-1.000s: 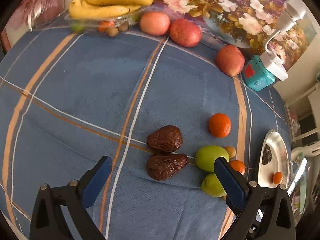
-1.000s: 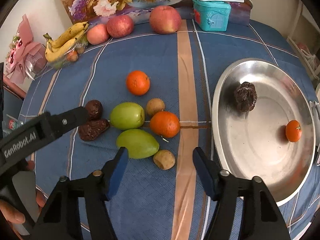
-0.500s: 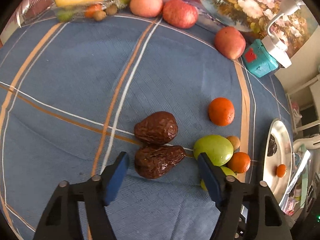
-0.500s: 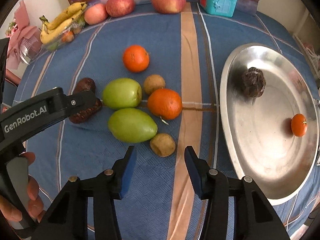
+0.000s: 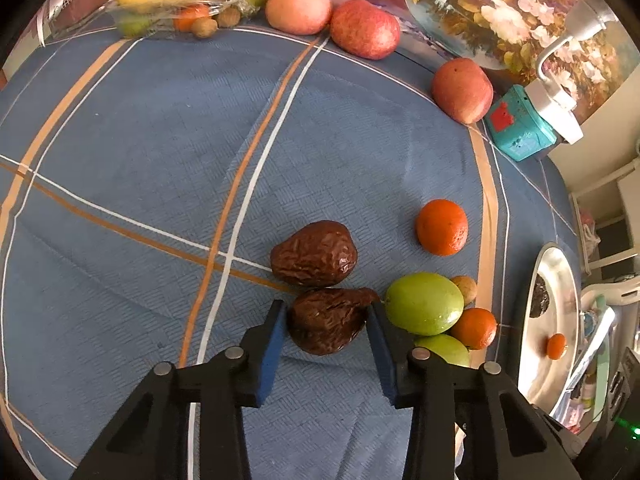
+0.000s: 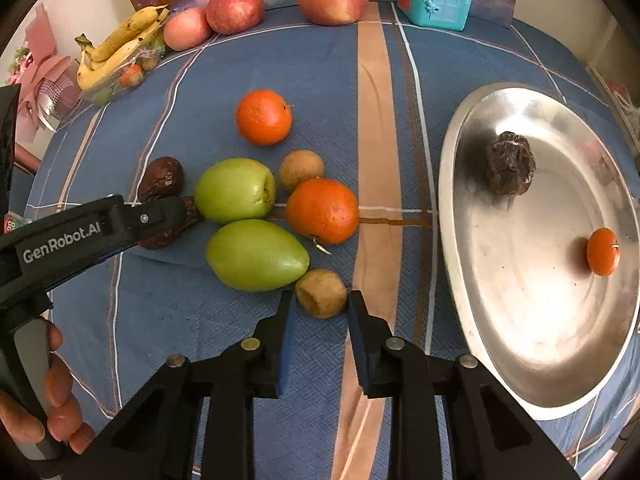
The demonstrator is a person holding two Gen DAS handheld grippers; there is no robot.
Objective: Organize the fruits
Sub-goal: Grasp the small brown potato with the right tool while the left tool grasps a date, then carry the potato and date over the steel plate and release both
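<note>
blue woven tablecloth (image 5: 160,152), steel tray (image 6: 520,320) on the right. vs a second ago both jaws closed in: left gripper (image 5: 326,320), marked "genrobot.ai", now pinches the near wrinkled dark fruit (image 5: 326,320); right gripper (image 6: 320,308) grips the small tan round fruit (image 6: 322,292) beside the green mango (image 6: 256,254).

A home, by the look of it: a table under a blue plaid tablecloth (image 5: 160,128), a flower painting (image 5: 500,12) propped behind it, bananas (image 6: 116,52) and a pink gift bouquet (image 6: 40,80) at the tablecloth's far left edge.
</note>
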